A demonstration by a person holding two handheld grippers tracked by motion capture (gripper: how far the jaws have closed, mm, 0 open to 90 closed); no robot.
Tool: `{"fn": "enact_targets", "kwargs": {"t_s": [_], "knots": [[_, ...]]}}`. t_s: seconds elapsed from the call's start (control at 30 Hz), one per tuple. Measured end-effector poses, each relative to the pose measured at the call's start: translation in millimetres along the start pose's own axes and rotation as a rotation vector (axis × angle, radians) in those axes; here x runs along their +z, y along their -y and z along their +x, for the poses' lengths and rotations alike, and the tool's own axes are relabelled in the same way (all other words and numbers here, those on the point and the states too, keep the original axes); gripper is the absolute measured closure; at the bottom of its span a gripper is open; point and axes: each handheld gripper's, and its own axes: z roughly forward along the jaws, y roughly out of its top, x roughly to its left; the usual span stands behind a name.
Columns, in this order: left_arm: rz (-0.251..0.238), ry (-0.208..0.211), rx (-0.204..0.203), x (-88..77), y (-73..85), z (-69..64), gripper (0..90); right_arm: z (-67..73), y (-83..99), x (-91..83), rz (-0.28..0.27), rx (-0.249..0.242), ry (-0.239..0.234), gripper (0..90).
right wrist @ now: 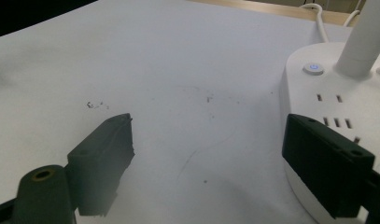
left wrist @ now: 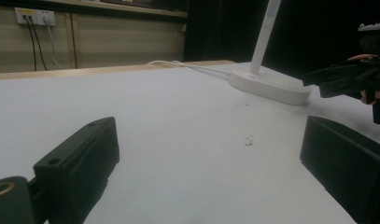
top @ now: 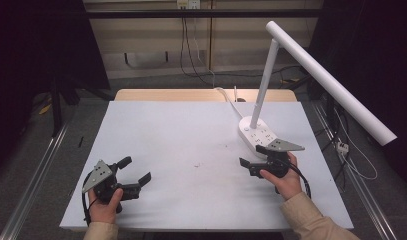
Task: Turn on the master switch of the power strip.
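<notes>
Two grippers on my feed, both with jaws spread wide and holding nothing: left gripper [top: 132,176] low at the near-left of the table [top: 191,135], well apart from everything; right gripper [top: 255,156] just beside the lamp base [top: 257,134]. One desk lamp [top: 311,60], standing at the far-right of the table, white stalk upright, long head reaching out past the right edge. In the right gripper view one jaw overlaps the front of the base [right wrist: 337,112], whether touching I cannot tell, while the other hangs over bare table. Counted on the base: one round power button [right wrist: 313,68], several socket slots, exact count unclear as the jaw covers some. One white cord [top: 230,100] running off the far edge. Risks, as I judge them: a jaw tip pushed sideways against the base could slide it or rock the top-heavy head; a tip could also catch in a socket slot; reaching for the button from this angle, I might strike the stalk [right wrist: 365,42] instead. A few small dark specks [right wrist: 96,105] mid-table, no concern.
</notes>
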Motion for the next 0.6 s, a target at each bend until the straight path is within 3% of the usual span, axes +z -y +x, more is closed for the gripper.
{"fn": "enact_targets", "kwargs": {"t_s": [0.6], "knots": [[0.004,0.001,0.001,0.2,0.4,0.0,4.3,5.3,11.5,-12.6,0.001,-0.021,-0.021,15.0]]}}
